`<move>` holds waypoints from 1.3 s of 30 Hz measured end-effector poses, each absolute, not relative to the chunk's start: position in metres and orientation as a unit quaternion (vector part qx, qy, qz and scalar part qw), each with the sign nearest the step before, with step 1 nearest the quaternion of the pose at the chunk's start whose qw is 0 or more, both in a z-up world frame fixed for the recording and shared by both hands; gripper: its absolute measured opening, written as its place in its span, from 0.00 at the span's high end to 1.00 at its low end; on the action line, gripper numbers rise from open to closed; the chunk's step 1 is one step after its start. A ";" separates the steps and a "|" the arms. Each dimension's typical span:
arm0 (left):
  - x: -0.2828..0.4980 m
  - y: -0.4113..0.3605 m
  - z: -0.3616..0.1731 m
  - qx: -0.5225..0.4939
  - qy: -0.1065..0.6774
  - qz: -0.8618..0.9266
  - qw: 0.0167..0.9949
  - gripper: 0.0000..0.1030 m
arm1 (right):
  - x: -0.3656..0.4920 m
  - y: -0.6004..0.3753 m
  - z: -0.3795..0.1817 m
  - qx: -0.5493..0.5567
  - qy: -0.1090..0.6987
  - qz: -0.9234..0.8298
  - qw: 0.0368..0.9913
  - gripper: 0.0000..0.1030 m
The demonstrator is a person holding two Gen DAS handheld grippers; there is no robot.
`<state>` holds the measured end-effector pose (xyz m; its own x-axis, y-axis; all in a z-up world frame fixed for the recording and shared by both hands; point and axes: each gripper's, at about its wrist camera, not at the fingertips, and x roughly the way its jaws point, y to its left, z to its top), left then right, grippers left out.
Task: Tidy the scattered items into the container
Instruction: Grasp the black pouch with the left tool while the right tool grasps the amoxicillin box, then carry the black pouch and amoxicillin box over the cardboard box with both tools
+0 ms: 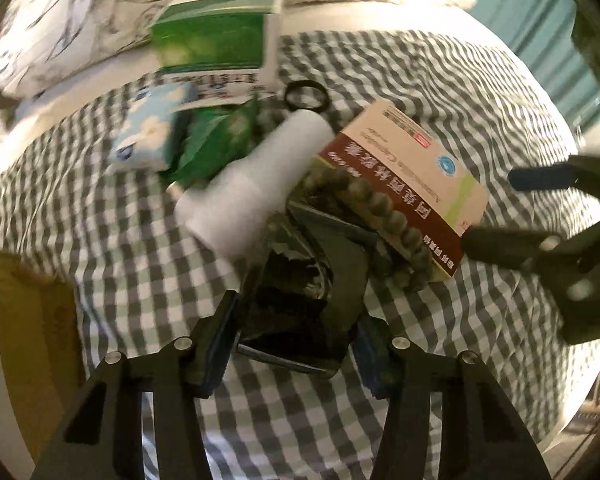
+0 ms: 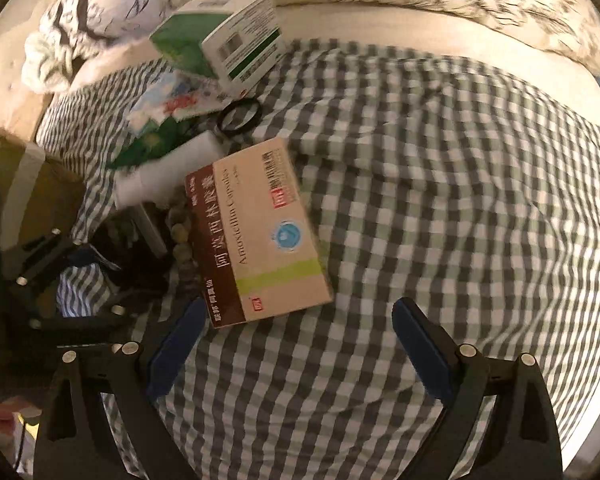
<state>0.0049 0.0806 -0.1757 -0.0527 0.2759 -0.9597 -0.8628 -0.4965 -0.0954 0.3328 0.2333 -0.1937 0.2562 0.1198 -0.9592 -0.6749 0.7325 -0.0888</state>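
Gingham cloth (image 2: 440, 208) in grey and white is covering the bed, and the scattered things are lying in a heap on it. The amoxicillin box (image 2: 260, 232), cream with a dark brown band, is lying flat with its long axis running from the near left toward the far right in the right wrist view, its barcode end pointing away. The right gripper (image 2: 296, 344) is hanging over it with its blue pads wide apart and gripping nothing; the box's near end is sitting just ahead of the left pad, mostly outside the gap.

In the left wrist view the left gripper (image 1: 292, 344) is standing astride a dark, shiny object (image 1: 300, 308), blurred, whose long axis is pointing away along the fingers. Whether the pads are pressing on it, I cannot tell.

A string of olive beads (image 1: 384, 216) is lying against the box's brown edge. A white bottle (image 1: 260, 176) is lying slantwise beside it. A brown cardboard box (image 1: 36, 320) is sitting at the left.
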 end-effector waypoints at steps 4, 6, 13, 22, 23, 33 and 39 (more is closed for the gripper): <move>0.004 0.074 -0.172 -0.553 0.256 0.676 0.416 0.48 | 0.328 0.244 -0.208 -0.290 0.546 0.269 0.739 0.08; 0.003 0.072 -0.171 -0.556 0.252 0.675 0.414 0.48 | 0.327 0.248 -0.215 -0.303 0.541 0.269 0.737 0.08; -0.025 0.062 -0.165 -0.563 0.241 0.678 0.407 0.48 | 0.332 0.262 -0.229 -0.323 0.531 0.271 0.735 0.23; -0.033 0.047 -0.140 -0.564 0.225 0.686 0.401 0.51 | 0.325 0.249 -0.199 -0.292 0.528 0.277 0.748 0.27; -0.034 0.045 -0.134 -0.565 0.222 0.687 0.399 0.53 | 0.324 0.247 -0.195 -0.287 0.531 0.277 0.747 0.27; -0.023 0.045 -0.107 -0.580 0.178 0.688 0.397 0.53 | 0.296 0.204 -0.140 -0.276 0.514 0.304 0.753 0.28; -0.016 0.040 -0.088 -0.587 0.161 0.691 0.390 0.53 | 0.276 0.186 -0.118 -0.264 0.509 0.308 0.759 0.28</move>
<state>-0.0161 0.0397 -0.0884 -0.0072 0.3500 -0.9367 -0.7279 -0.6441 -0.2351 0.2763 0.1858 -0.1183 0.2925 0.1991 -0.9353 -0.7360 0.6714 -0.0873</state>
